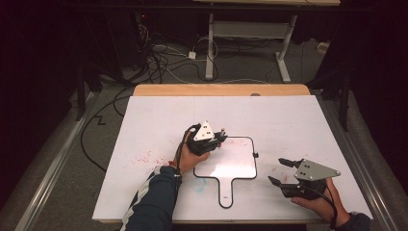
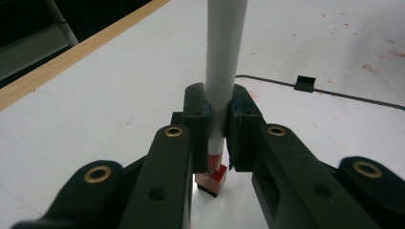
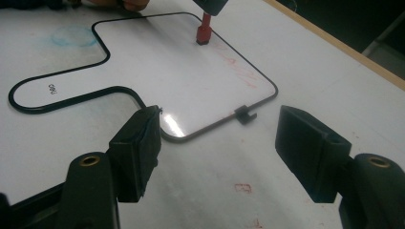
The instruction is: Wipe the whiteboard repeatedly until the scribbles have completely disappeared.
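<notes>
In the high view, the left hand-held gripper (image 1: 217,138) sits over the upper left corner of a small paddle-shaped whiteboard (image 1: 238,163) lying on the white counter (image 1: 298,125). Its jaws point toward the board's surface. The right hand-held gripper (image 1: 281,171) rests on the counter just beyond the board's right edge, well apart from the left one, with its jaws spread and nothing between them. Faint red smears mark the counter to the left of the left hand-held gripper.

In the left gripper view, the two jaws are clamped on a white marker (image 2: 222,71) that stands upright between the pads. Its red tip (image 2: 213,180) pokes out below the pads and meets the white surface. Ahead of the jaws runs the whiteboard's black border with a small black clip (image 2: 304,83) on it.

In the right gripper view, the jaws stand wide apart and empty, low over the counter. The whiteboard (image 3: 157,67) lies ahead of them, its handle stretching to the left. At the board's far edge the marker's red tip (image 3: 204,32) touches the surface beside faint red strokes (image 3: 236,64), and the clip (image 3: 244,114) sits between the two jaws, farther off.
</notes>
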